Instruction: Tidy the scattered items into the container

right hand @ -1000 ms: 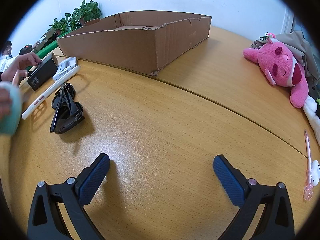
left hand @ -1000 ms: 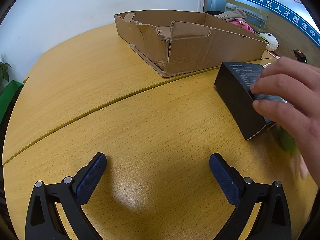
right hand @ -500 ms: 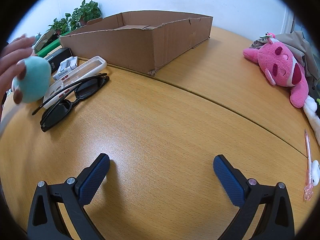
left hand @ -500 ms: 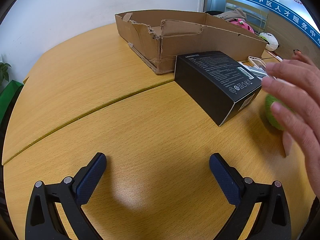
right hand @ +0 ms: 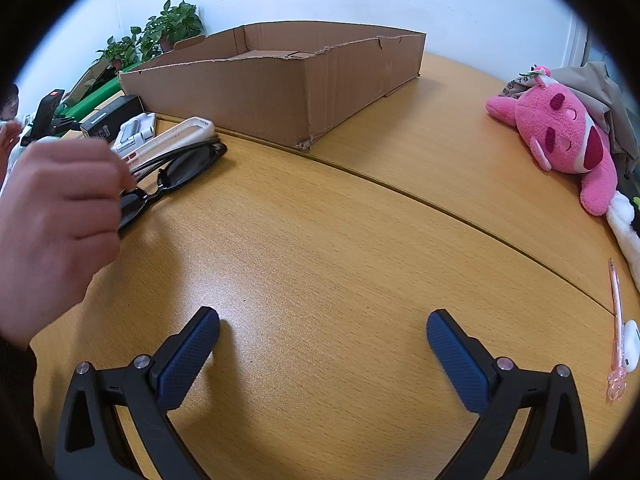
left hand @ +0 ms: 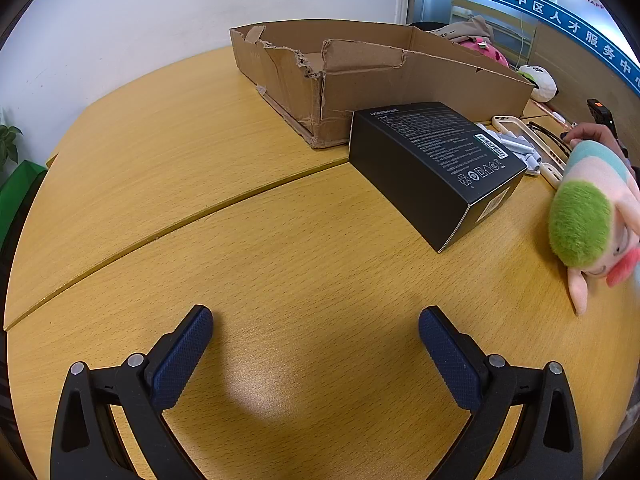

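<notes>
A shallow torn cardboard box point(left hand: 360, 76) stands at the far side of the wooden table; it also shows in the right wrist view point(right hand: 280, 76). A black carton point(left hand: 436, 164) lies in front of it, with a white phone case point(left hand: 532, 144), small white items point(left hand: 516, 148) and a green-and-pink plush toy point(left hand: 588, 220) to the right. Black sunglasses point(right hand: 180, 172) lie beside the white case point(right hand: 176, 136), with a bare hand point(right hand: 52, 220) on them. My left gripper point(left hand: 316, 332) is open and empty near the table front. My right gripper point(right hand: 324, 336) is open and empty too.
A pink plush point(right hand: 560, 136) and a grey cloth lie at the right, with a white plush point(right hand: 624, 224) and a pink pen point(right hand: 618, 328) near the right edge. Potted plants point(right hand: 160, 32) and a black phone on a stand point(right hand: 44, 116) are at the far left.
The hand set down the black carton, then the plush toy, and now touches the sunglasses, which lie flat by the white case. Neither gripper has moved.
</notes>
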{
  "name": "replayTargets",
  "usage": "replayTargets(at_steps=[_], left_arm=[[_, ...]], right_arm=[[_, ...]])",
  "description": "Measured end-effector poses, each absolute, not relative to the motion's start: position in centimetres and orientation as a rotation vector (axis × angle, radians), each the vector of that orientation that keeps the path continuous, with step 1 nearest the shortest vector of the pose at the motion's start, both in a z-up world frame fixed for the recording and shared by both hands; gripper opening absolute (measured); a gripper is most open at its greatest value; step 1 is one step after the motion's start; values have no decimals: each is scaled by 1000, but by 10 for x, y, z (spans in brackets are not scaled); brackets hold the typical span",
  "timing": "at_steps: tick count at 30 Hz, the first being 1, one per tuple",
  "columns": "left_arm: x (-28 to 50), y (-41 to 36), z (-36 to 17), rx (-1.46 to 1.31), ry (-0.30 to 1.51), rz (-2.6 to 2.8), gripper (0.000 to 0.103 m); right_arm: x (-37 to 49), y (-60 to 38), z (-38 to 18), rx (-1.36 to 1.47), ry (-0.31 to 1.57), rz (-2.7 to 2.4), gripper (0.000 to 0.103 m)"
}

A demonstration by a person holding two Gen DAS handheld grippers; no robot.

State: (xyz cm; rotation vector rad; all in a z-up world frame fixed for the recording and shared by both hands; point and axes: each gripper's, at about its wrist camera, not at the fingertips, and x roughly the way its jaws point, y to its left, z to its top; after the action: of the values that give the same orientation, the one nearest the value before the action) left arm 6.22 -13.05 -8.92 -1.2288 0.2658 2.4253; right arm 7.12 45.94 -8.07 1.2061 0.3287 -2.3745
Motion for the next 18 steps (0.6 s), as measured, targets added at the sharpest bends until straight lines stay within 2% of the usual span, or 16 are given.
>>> replayTargets(at_steps=[12,18], left_arm=[[61,-131,-89,-1233,258,2434,103],[75,-125,-74,-1329,125,2630,103]], right_arm=[[72,459,-80,1206,329,-2374,103],[70,458,-80,1217,315,-2395,103]])
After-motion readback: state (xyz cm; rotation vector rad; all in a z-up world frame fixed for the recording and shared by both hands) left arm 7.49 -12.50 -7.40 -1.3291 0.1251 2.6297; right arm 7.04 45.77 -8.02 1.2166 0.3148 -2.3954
